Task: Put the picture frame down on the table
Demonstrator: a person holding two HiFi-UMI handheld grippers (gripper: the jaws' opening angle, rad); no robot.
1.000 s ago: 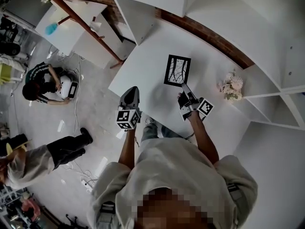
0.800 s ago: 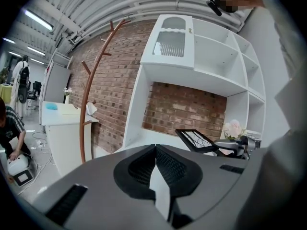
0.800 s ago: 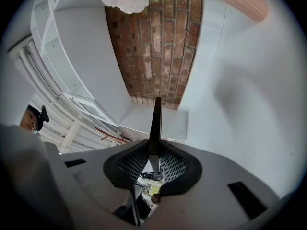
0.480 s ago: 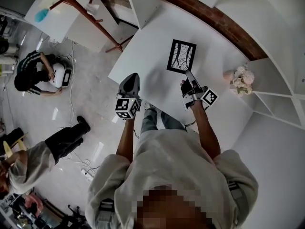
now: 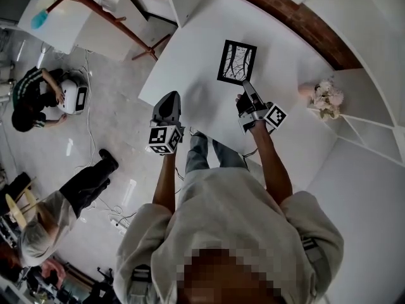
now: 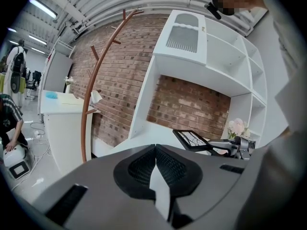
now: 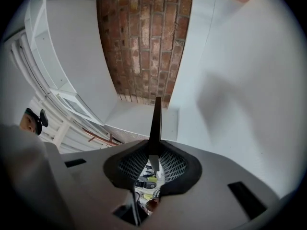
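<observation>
The picture frame [image 5: 237,62], black-edged with a branch drawing, lies nearly flat over the white table [image 5: 190,56]; I cannot tell whether it touches. My right gripper [image 5: 245,88] is shut on its near edge. In the right gripper view the frame [image 7: 155,119] shows edge-on, clamped between the pads of that gripper [image 7: 154,153]. My left gripper [image 5: 168,101] hovers at the table's near left edge, shut and holding nothing. Its pads meet in the left gripper view [image 6: 156,163], where the frame [image 6: 194,139] appears off to the right.
A pink flower bunch [image 5: 326,97] stands on the table's right end beside white shelving [image 5: 367,37]. A brown coat rack [image 5: 95,8] stands left of the table. People crouch on the floor at left [image 5: 38,94], and cables lie there.
Both grippers have sunk a little toward the table, the right one carrying the frame with it. The grip on the frame is unchanged.
</observation>
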